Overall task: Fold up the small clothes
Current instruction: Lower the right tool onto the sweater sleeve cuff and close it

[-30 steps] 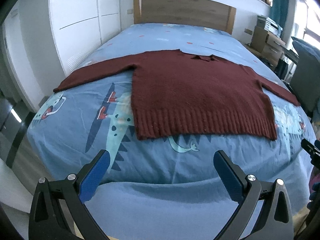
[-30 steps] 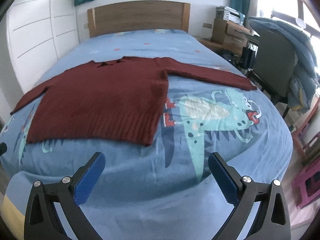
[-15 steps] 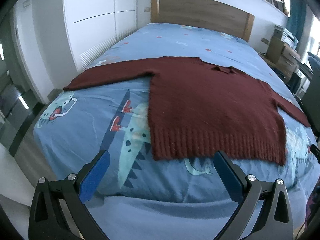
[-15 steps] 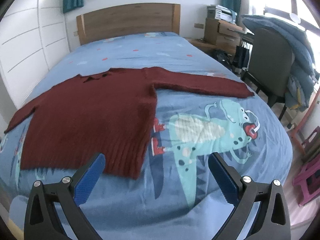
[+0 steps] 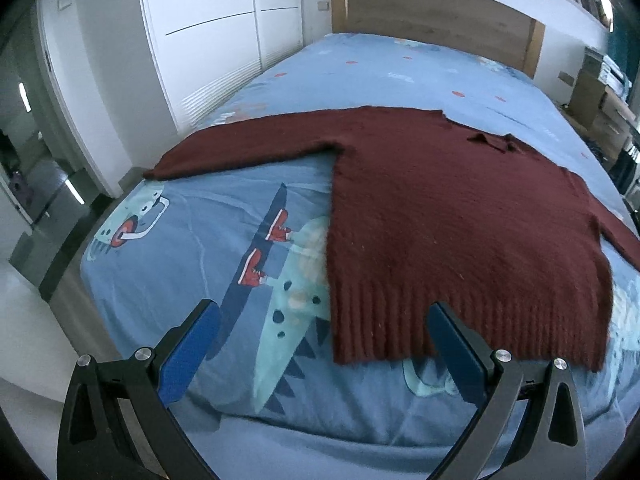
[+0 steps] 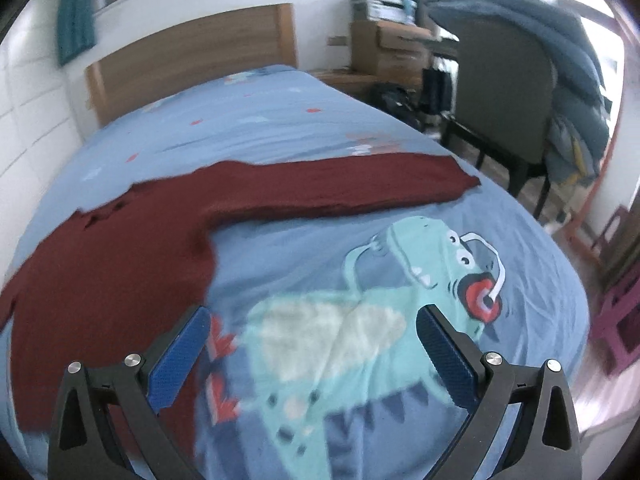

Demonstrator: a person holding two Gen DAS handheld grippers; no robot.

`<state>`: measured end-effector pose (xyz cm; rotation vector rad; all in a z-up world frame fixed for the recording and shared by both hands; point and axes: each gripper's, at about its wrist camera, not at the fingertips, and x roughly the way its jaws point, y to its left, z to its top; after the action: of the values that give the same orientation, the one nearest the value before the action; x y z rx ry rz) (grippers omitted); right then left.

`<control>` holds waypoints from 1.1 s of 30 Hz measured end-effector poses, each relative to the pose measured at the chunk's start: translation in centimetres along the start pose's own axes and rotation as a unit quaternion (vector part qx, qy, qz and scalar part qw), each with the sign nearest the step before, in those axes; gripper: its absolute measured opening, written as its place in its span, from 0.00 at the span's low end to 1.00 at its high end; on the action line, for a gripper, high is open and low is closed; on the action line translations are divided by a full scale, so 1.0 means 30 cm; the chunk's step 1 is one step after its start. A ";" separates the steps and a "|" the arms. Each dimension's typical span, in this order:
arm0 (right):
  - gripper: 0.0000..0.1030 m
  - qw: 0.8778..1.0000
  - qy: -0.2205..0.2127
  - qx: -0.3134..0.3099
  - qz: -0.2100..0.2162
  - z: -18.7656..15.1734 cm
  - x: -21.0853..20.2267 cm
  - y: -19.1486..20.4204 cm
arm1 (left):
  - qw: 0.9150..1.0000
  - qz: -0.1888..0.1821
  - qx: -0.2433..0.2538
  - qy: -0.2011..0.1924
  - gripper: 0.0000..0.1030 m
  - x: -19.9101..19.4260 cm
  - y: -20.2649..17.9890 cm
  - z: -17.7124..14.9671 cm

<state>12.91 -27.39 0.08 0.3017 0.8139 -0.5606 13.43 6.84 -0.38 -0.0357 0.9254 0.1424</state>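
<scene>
A dark red knitted sweater point(image 5: 440, 208) lies flat on the blue dinosaur-print bed point(image 5: 192, 248), both sleeves spread out sideways. In the left wrist view my left gripper point(image 5: 320, 344) is open and empty above the bed, near the sweater's lower left hem corner. In the right wrist view the sweater point(image 6: 104, 280) fills the left side and its right sleeve point(image 6: 360, 184) stretches toward the bed's right edge. My right gripper point(image 6: 312, 344) is open and empty over the bedsheet beside the sweater's right side edge.
A wooden headboard point(image 5: 436, 12) stands at the far end. White wardrobe doors point(image 5: 208, 32) line the left side. A dark chair point(image 6: 504, 92) draped with blue bedding, boxes and a pink stool point(image 6: 616, 320) stand to the right of the bed.
Both grippers have moved forward and apart over the bed, the left toward the sweater's left hem corner, the right toward its right side. The sweater has not moved.
</scene>
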 end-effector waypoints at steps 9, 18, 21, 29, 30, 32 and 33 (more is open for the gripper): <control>1.00 0.996 0.028 0.079 0.001 0.143 0.275 -0.198 | 1.000 0.006 0.001 0.007 0.99 0.085 -0.060 0.086; 1.00 0.984 0.071 0.153 0.051 0.194 0.500 -0.341 | 1.000 -0.003 0.010 0.023 0.99 0.159 -0.133 0.120; 0.98 0.980 0.078 0.174 0.058 0.203 0.546 -0.385 | 0.999 -0.003 0.015 0.031 0.99 0.180 -0.151 0.114; 0.81 0.966 0.055 0.237 0.081 0.250 0.613 -0.509 | 0.999 0.001 0.020 0.042 0.99 0.214 -0.172 0.112; 0.79 0.963 0.049 0.252 0.086 0.259 0.622 -0.529 | 0.999 0.002 0.020 0.043 0.99 0.217 -0.175 0.112; 0.66 0.954 0.035 0.280 0.096 0.273 0.637 -0.559 | 0.999 0.003 0.020 0.045 0.99 0.222 -0.181 0.113; 0.64 0.949 0.029 0.296 0.100 0.277 0.645 -0.576 | 0.999 0.004 0.021 0.046 0.99 0.224 -0.183 0.112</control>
<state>18.62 -52.14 -9.80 0.9468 0.6446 -0.5986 20.84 2.43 -3.90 -0.0003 1.0201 0.1297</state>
